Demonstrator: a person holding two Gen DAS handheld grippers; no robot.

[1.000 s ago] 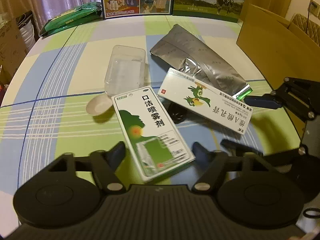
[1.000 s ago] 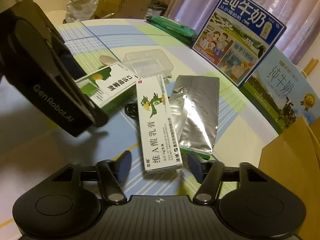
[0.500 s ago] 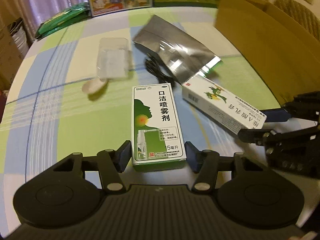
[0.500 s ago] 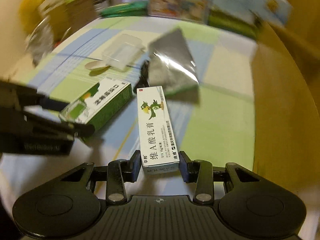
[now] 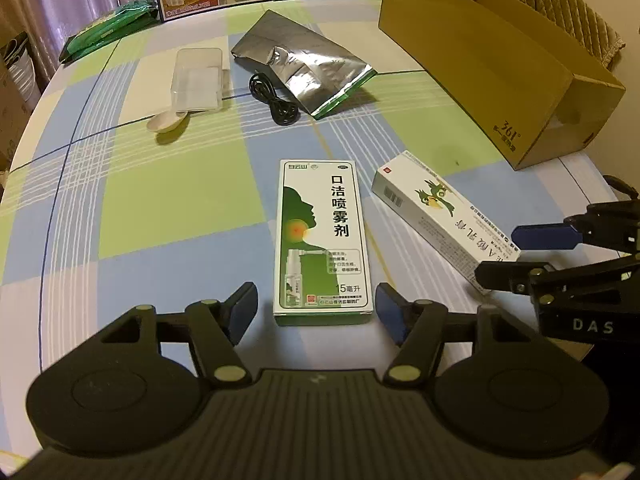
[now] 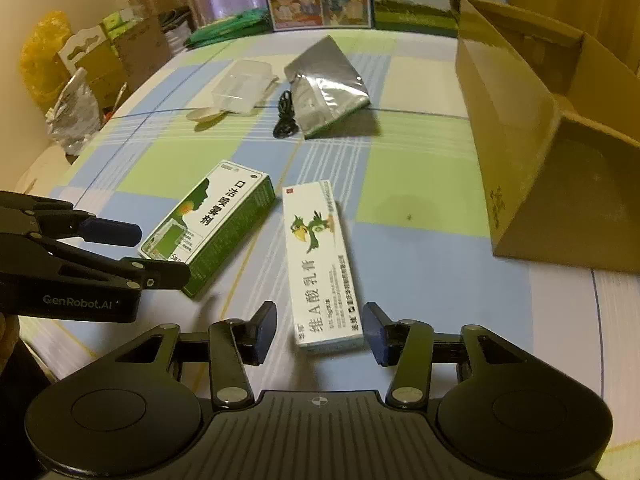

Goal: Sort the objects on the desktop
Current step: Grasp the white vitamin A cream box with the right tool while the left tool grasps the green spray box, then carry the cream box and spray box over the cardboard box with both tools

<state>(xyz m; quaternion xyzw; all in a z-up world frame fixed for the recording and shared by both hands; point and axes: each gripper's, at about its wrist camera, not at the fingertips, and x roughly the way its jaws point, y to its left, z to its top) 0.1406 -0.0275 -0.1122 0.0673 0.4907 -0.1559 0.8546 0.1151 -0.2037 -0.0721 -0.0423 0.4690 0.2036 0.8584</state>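
Boxes lie flat on the checked tablecloth [image 5: 168, 200]: the green spray box [image 5: 322, 240] between the spread fingers of the left gripper [image 5: 316, 308], the white cream box [image 6: 320, 264] between the parted fingers of the right gripper [image 6: 320, 328], neither gripped. Farther off sit a black cable [image 5: 274, 100], silver pouch [image 5: 304, 64], clear tray [image 5: 198, 78] and open cardboard carton [image 5: 500, 76].

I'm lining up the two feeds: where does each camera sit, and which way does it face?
Left wrist: sits on the left gripper, looking forward over the checked tablecloth at the green-and-white spray box between its open jaws; the right gripper shows at the right edge.
Right wrist: sits on the right gripper, facing the white parrot-print cream box; the left gripper shows at the left.
Shared: both boxes, the silver foil pouch, the black cable and the brown cardboard carton.
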